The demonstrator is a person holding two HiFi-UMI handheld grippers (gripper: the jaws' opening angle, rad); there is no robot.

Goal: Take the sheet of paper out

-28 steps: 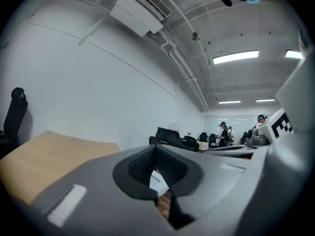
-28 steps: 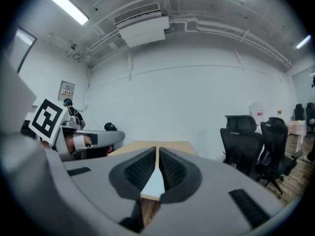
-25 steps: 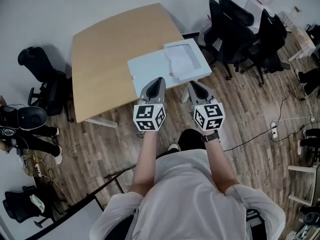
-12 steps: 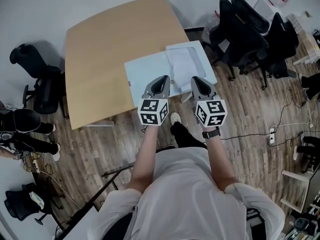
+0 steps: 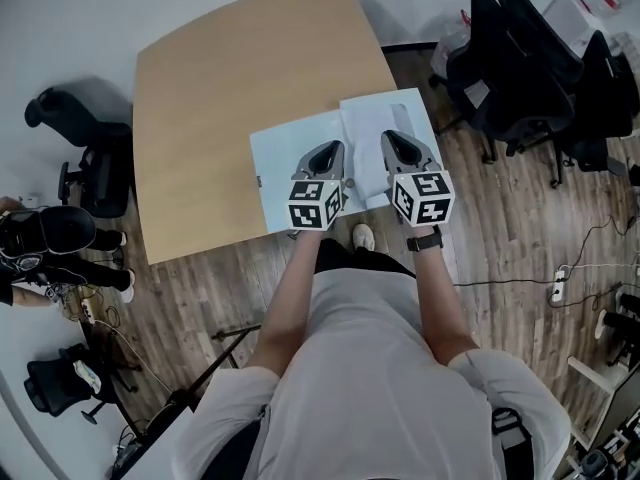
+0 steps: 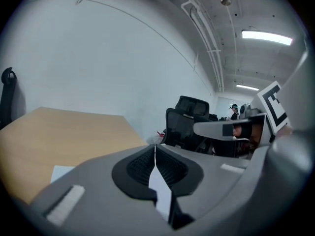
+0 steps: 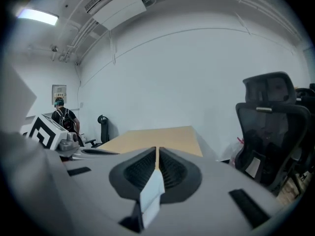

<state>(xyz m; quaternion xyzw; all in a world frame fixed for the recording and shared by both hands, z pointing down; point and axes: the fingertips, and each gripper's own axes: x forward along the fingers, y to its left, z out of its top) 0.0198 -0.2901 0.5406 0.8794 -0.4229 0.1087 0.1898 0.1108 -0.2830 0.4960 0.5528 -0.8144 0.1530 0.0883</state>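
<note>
On the near right part of the wooden table (image 5: pixel 220 88) lie a pale blue folder (image 5: pixel 285 168) and, partly over its right side, a white sheet in a clear sleeve (image 5: pixel 372 118). My left gripper (image 5: pixel 333 150) hovers over the folder's right part, jaws shut and empty. Beside it, my right gripper (image 5: pixel 398 138) hangs over the white sheet, also shut with nothing held. In the left gripper view the pads of the left gripper (image 6: pixel 155 149) meet in a line, with a folder corner (image 6: pixel 61 172) below. The right gripper (image 7: pixel 157 151) shows the same closed line.
Black office chairs (image 5: pixel 530 78) crowd the floor right of the table. Another chair (image 5: pixel 85 158) stands at the table's left, and a person (image 5: pixel 50 238) is at the left edge. A power strip (image 5: pixel 560 273) with its cable lies on the wooden floor.
Both grippers have moved forward and down, from short of the table's near edge to over the folder and sheet. Their jaws stay shut.
</note>
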